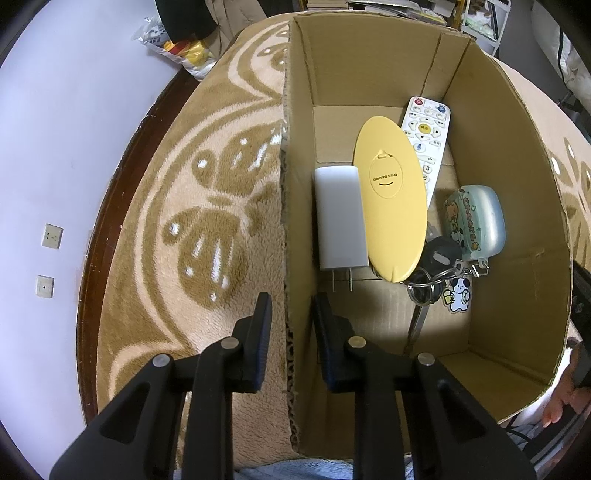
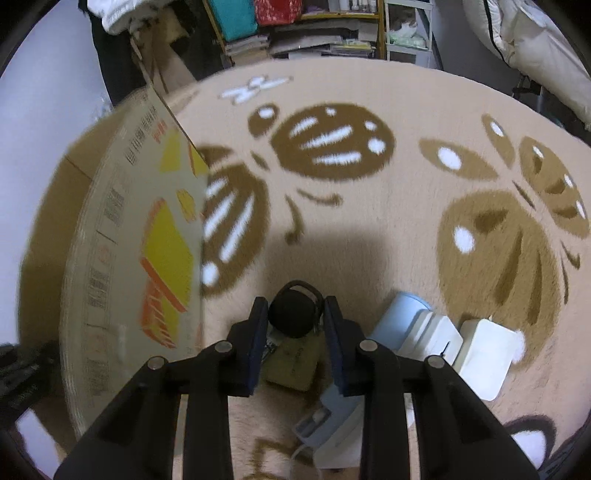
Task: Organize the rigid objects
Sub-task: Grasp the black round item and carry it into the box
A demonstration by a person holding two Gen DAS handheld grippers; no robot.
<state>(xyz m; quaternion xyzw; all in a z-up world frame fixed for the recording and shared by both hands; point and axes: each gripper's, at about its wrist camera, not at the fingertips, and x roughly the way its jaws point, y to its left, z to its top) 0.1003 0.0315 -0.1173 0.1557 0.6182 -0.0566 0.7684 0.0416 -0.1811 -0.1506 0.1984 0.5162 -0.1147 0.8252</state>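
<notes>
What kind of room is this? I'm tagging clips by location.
Probably a lived-in home room: a plush patterned rug, crowded shelves of books, and a cardboard box holding a remote and keys.

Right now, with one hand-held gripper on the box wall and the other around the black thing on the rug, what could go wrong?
1. The right hand-held gripper straddles the round black object; it may roll or slip out.
2. The left hand-held gripper pinches the cardboard box wall; pulling may tip it and shift the yellow oval case leaning on the remote.
</notes>
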